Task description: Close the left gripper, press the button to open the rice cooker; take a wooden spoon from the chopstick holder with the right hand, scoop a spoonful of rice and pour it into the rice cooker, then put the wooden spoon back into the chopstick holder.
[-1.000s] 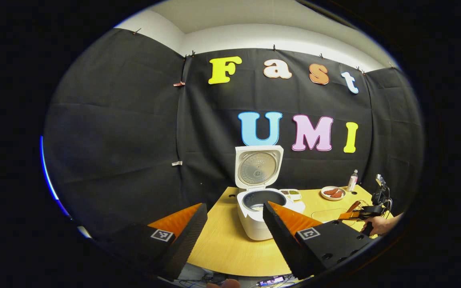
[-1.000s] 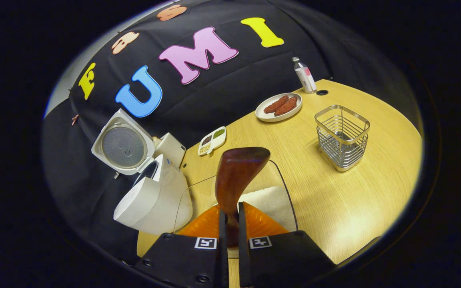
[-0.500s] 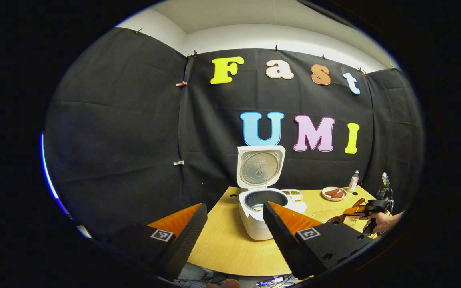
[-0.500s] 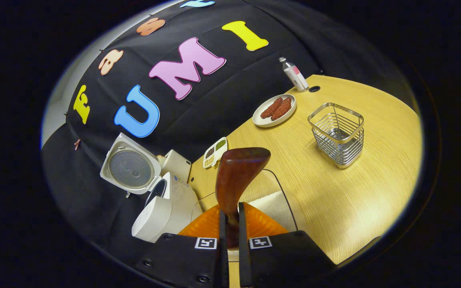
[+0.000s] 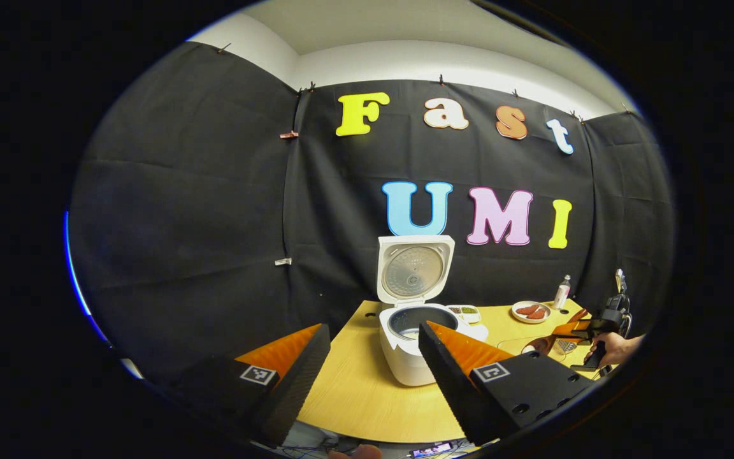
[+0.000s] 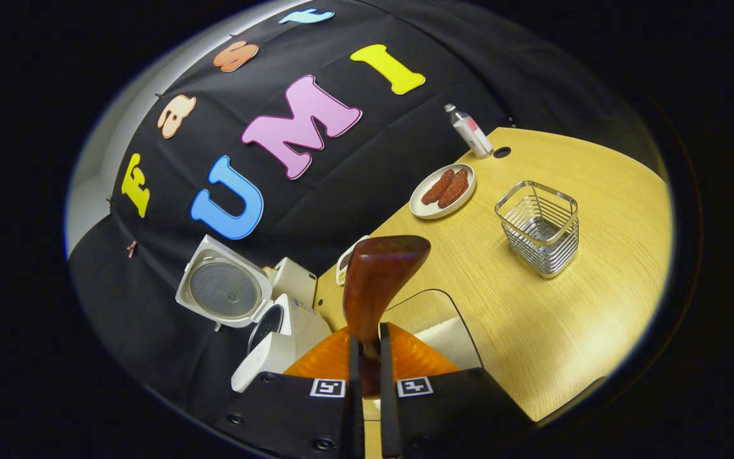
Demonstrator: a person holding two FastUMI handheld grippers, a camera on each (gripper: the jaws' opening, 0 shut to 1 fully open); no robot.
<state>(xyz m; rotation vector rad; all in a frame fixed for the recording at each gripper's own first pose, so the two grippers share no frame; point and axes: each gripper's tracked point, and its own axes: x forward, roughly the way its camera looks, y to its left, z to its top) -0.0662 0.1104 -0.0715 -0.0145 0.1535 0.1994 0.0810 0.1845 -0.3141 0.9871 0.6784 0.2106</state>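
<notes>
The white rice cooker (image 5: 405, 357) stands on the wooden table with its lid (image 5: 413, 271) raised; it lies at lower left (image 6: 278, 338) in the right gripper view. My left gripper (image 5: 373, 328) hangs open in front of it, holding nothing. My right gripper (image 6: 367, 335) is shut on the handle of the wooden spoon (image 6: 380, 271), whose bowl points forward over a glass dish of rice (image 6: 446, 328). The wire chopstick holder (image 6: 538, 226) stands to the right. In the left gripper view the right gripper (image 5: 583, 328) and a hand (image 5: 615, 349) are at far right.
A plate of sausages (image 6: 442, 190) and a small bottle (image 6: 469, 131) stand at the back of the table (image 6: 564, 331). A white box (image 6: 294, 280) sits behind the cooker, with a divided dish (image 5: 464, 310) beside it. The table's near edge (image 5: 367, 430) is below my left gripper.
My right gripper has drawn away from the cooker with the spoon and moved rightward; the cooker slid toward the lower left of its view. The left gripper stayed open and almost still.
</notes>
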